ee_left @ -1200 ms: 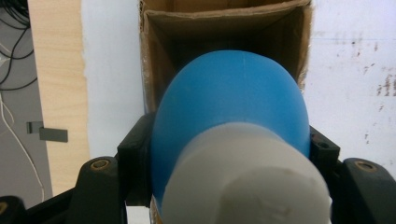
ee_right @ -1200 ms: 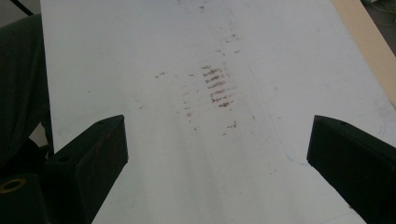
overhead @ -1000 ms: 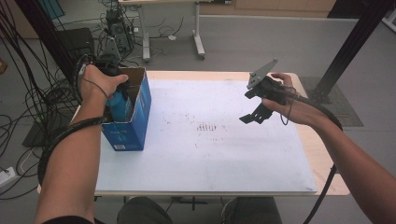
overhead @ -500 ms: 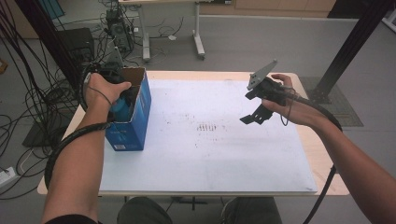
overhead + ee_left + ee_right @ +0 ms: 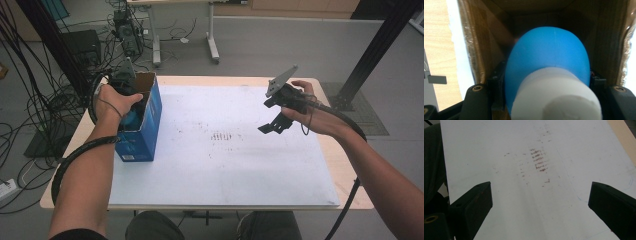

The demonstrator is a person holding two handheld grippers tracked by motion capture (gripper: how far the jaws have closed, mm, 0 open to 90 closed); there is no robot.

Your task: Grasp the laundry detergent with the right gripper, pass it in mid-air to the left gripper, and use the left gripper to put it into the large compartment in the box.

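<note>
Two black jaws of the left gripper [image 5: 536, 100] clamp a blue bottle [image 5: 549, 57] with a white cap [image 5: 556, 97], one jaw on either side of its body. The bottle sits down inside the open top of a cardboard box [image 5: 474, 45], brown walls around it on every side. From the high view, the left gripper [image 5: 131, 102] reaches into that box [image 5: 142, 130], which has blue outer faces and stands at the left edge of the white mat [image 5: 235, 165]. A small label shows low on the box's near face, too small to read. The right gripper [image 5: 539, 202] hovers with jaws spread wide and nothing between them, above reddish-brown smudges [image 5: 539, 161] on the mat.
</note>
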